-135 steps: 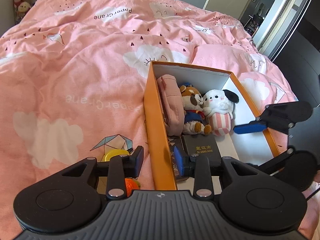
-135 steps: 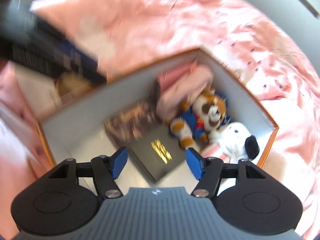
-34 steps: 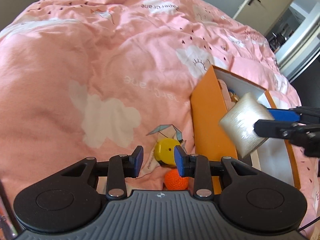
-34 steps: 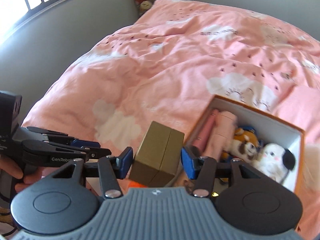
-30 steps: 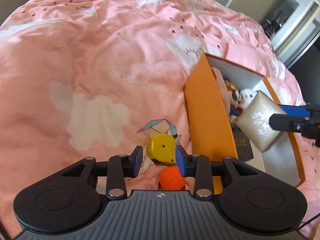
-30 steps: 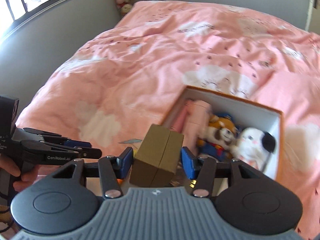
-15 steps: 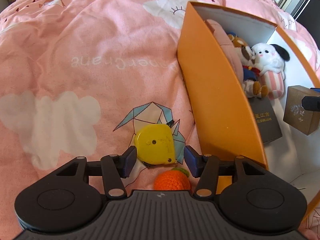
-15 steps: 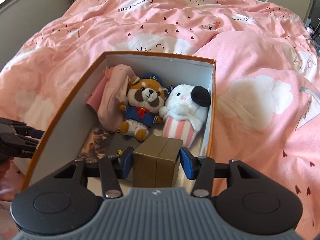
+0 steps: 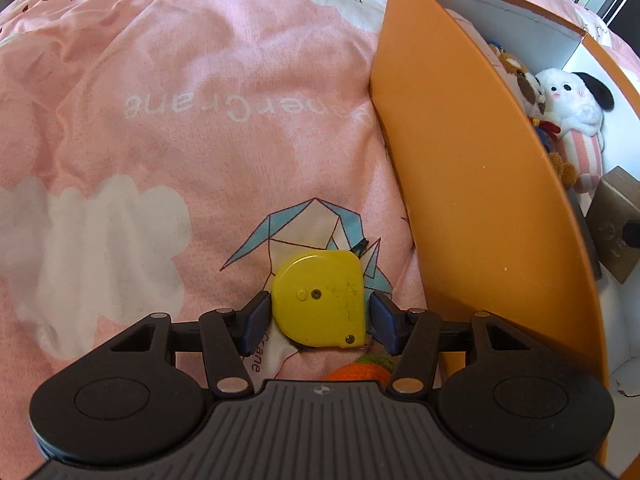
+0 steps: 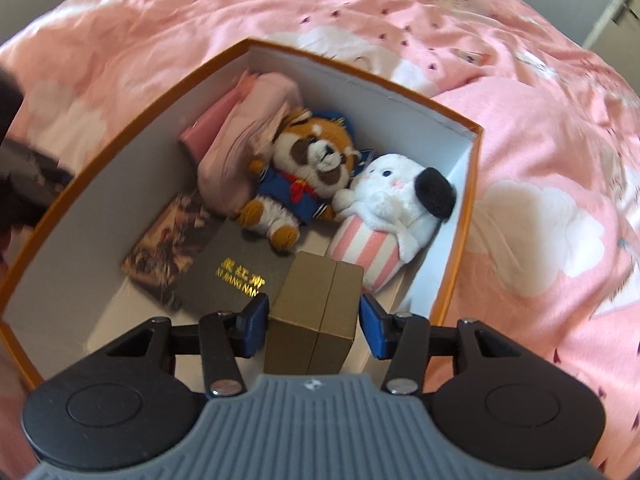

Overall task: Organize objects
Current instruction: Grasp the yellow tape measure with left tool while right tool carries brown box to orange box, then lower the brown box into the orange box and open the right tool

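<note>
A yellow tape measure [image 9: 320,300] lies on the pink duvet [image 9: 180,120], just left of the orange box [image 9: 460,160]. My left gripper [image 9: 318,318] points down over it and is open, one finger on each side of its case. Below it an orange crocheted ball [image 9: 360,372] peeks out, partly hidden by the gripper body. My right gripper [image 10: 312,322] is shut on a small gold box [image 10: 316,312], held low inside the orange box [image 10: 360,68], above a dark booklet [image 10: 236,276]. The gold box [image 9: 612,232] also shows at the right edge of the left wrist view.
Inside the orange box lie a red panda plush [image 10: 312,168], a white dog plush [image 10: 392,208], a pink pouch [image 10: 248,144] and a patterned card [image 10: 168,244]. The box's tall orange wall stands close to the right of the tape measure. Duvet surrounds the box.
My left gripper has come down onto the tape measure and its jaws have widened around it. My right gripper has carried the gold box from beside the orange box down into it.
</note>
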Action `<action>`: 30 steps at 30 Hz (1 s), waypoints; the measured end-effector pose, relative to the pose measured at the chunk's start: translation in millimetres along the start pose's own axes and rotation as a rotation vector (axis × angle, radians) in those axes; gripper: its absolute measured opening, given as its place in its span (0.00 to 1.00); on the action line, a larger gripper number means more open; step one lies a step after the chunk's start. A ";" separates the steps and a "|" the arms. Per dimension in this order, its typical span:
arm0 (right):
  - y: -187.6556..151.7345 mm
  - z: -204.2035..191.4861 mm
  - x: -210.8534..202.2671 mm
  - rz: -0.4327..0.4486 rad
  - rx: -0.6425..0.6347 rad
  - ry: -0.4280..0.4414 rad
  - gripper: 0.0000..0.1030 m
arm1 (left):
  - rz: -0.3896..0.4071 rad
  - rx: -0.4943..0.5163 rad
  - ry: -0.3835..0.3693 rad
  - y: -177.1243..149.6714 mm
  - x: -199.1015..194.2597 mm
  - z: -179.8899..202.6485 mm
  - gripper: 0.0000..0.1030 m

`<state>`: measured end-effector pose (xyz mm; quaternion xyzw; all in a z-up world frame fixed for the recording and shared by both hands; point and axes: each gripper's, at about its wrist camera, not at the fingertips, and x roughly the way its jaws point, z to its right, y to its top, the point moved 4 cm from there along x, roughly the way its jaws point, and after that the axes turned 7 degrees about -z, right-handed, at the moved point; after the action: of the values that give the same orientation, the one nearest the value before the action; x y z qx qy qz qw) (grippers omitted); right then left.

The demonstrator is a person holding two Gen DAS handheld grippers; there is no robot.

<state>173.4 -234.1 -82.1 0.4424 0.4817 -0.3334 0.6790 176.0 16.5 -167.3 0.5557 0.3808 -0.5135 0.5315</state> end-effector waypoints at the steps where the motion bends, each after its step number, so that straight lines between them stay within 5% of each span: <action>1: 0.0 -1.7 1.3 -0.012 -0.041 -0.001 0.50 | 0.002 0.004 0.004 0.2 0.4 0.3 0.63; 4: -1.9 -6.1 6.6 -0.052 -0.182 0.006 0.50 | 0.002 0.011 0.012 0.4 1.0 1.1 0.56; 16: -14.3 -21.4 1.0 -0.146 -0.705 0.056 0.50 | 0.055 -0.014 -0.044 -3.0 -19.2 -0.6 0.55; 23: -29.7 -36.9 15.0 -0.201 -1.057 -0.114 0.49 | 0.098 -0.030 -0.052 -3.7 -39.0 1.9 0.55; 30: -9.9 -27.1 29.0 -0.148 -1.022 -0.198 0.54 | 0.164 -0.059 -0.072 -2.1 -66.9 -1.2 0.55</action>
<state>164.1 -213.7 -116.3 -0.0140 0.5464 -0.1433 0.8251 162.0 26.2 -102.6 0.5504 0.3294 -0.4764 0.6013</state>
